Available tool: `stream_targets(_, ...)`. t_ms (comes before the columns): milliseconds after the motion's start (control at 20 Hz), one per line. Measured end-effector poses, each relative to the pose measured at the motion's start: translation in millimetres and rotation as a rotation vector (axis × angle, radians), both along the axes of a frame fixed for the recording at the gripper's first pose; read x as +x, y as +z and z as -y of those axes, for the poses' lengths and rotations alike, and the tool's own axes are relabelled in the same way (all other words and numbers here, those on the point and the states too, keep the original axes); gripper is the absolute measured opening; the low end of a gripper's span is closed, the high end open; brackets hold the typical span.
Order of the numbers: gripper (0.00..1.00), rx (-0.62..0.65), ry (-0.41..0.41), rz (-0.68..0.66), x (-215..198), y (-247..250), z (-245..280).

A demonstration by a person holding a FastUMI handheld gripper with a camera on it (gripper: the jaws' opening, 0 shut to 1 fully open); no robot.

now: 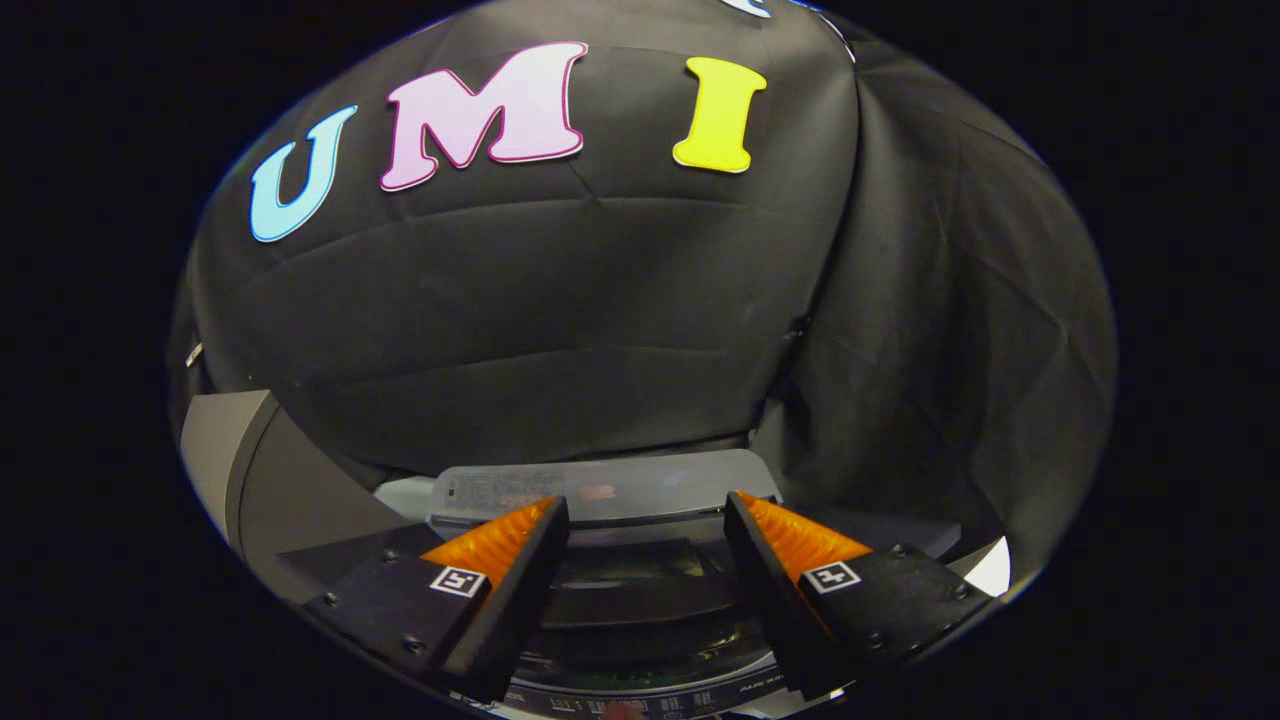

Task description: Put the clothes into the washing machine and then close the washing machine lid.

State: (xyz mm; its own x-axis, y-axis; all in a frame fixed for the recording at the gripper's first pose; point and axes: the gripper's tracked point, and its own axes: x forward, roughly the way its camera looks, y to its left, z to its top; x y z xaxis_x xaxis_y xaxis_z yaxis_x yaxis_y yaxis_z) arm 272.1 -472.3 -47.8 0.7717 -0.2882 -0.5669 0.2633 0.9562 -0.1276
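Gripper view: my claw is spread wide, nothing btwn the fingers. Washing machine sits directly below and just ahead of the tips; its translucent lid stands raised at the back, beyond the fingers. Clothes: cannot tell.
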Motion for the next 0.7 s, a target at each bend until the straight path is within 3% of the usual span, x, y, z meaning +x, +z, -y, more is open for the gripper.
stream_targets(100, 1.00, 0.074, 0.039, 0.006, 3, -6, -18)
stream_targets(700, 0.99, 0.043, 0.011, -0.070, -28, -37, 4)
